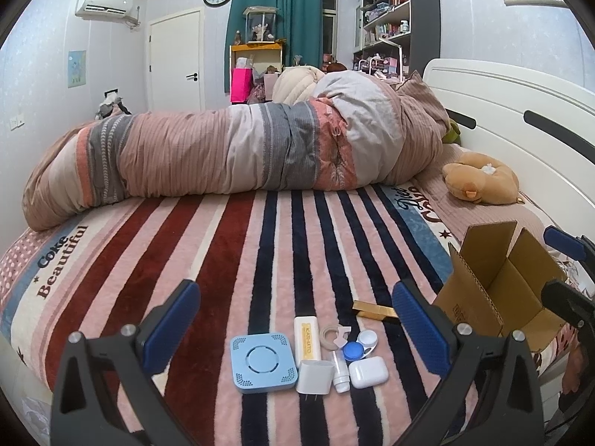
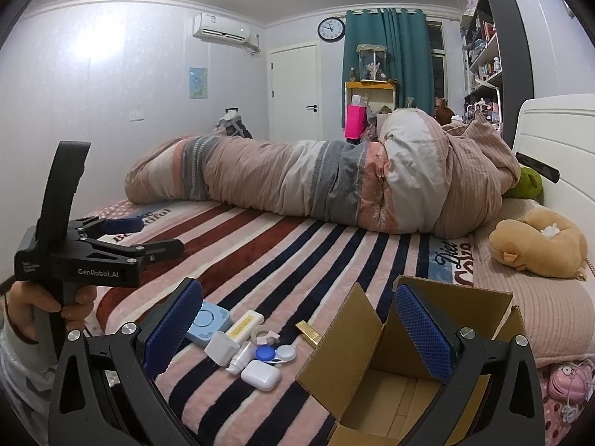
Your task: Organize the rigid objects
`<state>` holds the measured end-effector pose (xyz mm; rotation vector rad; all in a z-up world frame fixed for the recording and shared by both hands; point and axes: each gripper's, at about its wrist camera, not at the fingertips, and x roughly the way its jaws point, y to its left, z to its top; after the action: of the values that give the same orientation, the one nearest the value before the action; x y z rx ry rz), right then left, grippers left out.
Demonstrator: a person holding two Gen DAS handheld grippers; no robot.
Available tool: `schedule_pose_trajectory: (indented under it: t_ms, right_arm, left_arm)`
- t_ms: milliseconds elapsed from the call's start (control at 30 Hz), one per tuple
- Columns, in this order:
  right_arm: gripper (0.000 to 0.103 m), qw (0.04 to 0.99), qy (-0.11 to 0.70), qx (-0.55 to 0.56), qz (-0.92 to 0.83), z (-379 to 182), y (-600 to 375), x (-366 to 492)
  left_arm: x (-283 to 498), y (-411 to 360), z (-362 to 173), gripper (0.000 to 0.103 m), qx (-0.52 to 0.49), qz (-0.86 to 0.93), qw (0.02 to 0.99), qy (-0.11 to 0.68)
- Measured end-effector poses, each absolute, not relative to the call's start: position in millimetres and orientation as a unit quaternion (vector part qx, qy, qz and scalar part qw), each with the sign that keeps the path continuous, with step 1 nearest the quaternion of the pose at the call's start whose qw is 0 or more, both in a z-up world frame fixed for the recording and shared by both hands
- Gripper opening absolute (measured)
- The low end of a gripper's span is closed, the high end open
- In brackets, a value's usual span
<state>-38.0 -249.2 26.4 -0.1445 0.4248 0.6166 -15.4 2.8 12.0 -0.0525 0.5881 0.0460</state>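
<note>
Black frame, blue textured fingers, silver screws.

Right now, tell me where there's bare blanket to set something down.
Free: the striped blanket between the duvet and the small items, and the stretch left of the blue square. Crowded: blue square through earbud case, up to the box.

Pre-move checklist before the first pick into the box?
1. Left gripper jaws open, nothing held: ok.
2. Right gripper jaws open, nothing held: ok.
3. Box flaps open, nothing seen inside: ok.
4. Items grouped on the blanket, in view: ok.
5. Earbud case free to grasp: not ok, it touches the tube.
6. Box stable on soft bedding: cannot tell.
</note>
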Motion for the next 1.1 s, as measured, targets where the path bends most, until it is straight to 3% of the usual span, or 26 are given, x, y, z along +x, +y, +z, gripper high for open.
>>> schedule_pose_trajectory:
  t_ms: [1100]
  right_arm:
    - [0.103, 0.932, 0.215, -0.062, 0.285, 33.9, -241.5, -44.5]
  left_arm:
    - [-24.0, 12.0, 13.0, 0.102, -0.023, 0.005, 0.961, 0.276]
